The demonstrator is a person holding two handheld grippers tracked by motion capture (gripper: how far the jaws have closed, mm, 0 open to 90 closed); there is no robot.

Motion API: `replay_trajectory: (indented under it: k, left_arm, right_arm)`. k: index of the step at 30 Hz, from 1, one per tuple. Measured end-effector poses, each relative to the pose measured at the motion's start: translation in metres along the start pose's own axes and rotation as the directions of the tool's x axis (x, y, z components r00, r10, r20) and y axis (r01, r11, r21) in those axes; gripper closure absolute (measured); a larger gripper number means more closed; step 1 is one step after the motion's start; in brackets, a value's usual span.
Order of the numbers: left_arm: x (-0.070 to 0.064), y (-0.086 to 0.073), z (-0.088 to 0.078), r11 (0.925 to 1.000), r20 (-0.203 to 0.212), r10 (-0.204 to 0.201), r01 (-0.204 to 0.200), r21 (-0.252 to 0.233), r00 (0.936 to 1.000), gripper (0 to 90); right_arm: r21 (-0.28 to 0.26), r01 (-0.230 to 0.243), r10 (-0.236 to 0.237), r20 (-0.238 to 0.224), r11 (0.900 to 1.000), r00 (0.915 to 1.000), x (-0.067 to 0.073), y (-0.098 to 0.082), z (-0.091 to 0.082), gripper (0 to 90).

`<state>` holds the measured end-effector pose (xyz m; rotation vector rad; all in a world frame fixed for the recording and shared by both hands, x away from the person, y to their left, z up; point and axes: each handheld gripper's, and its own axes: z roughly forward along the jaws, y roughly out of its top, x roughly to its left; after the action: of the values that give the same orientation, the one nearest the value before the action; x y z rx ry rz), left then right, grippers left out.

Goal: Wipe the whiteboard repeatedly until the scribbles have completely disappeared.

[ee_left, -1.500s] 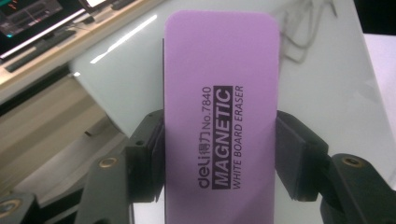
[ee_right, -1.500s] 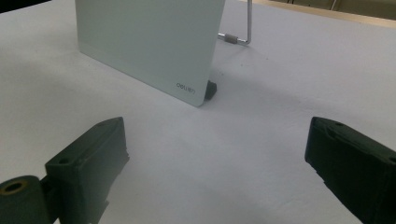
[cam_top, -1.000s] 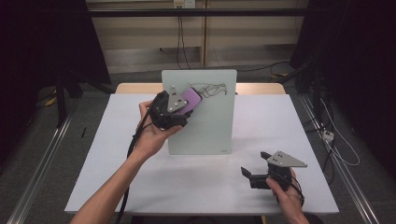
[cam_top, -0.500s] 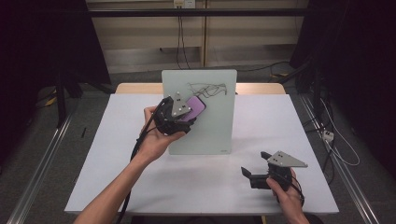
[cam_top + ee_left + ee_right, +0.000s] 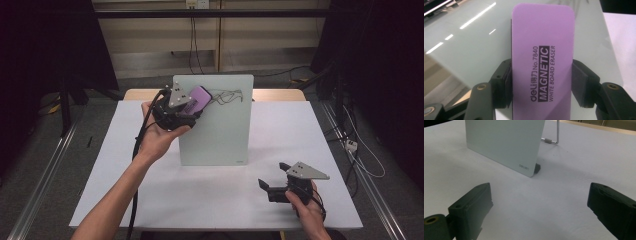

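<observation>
1. A white table [image 5: 125, 150] carries a pale glass whiteboard [image 5: 215, 130] that stands nearly upright on a wire stand [image 5: 554, 137] near the table's 12 o'clock edge; black scribbles [image 5: 227, 96] mark its top strip.
2. The left gripper [image 5: 192, 102] is raised at about 10 o'clock from the table's middle, its jaws clamped on the long sides of a purple eraser [image 5: 542, 60] — the label reads "MAGNETIC WHITE BOARD ERASER".
3. The eraser lies against the board's upper left corner, just left of the scribbles; whether its felt actually touches the glass cannot be told.
4. In the left gripper view the board's glossy face [image 5: 474, 40] sits behind the eraser and reflects ceiling lights.
5. The right gripper [image 5: 265, 186] sits low over the table at about 4 o'clock, held in the right hand [image 5: 307, 212], jaws spread wide with nothing between them.
6. Its own view looks across bare tabletop [image 5: 564, 195] to the board's lower corner, where a small logo [image 5: 524, 167] is printed — board and gripper are well apart.
</observation>
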<state>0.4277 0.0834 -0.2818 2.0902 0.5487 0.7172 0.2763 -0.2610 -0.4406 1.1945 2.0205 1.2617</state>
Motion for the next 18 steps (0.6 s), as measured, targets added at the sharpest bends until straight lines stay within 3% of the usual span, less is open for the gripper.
replay_trajectory:
  k: [10,18]
  left_arm:
    - [0.021,0.007,-0.013,0.9985,-0.046,-0.034,0.032,-0.045,0.9984,41.1]
    - [0.013,0.006,-0.008,0.9998,-0.049,-0.001,0.000,-0.022,0.9988,41.1]
  right_arm:
    - [0.000,-0.002,0.002,0.001,1.000,1.0000,0.000,0.000,0.000,5.6]
    - [0.000,0.001,-0.001,-0.001,1.000,1.0000,0.000,0.000,0.000,5.5]
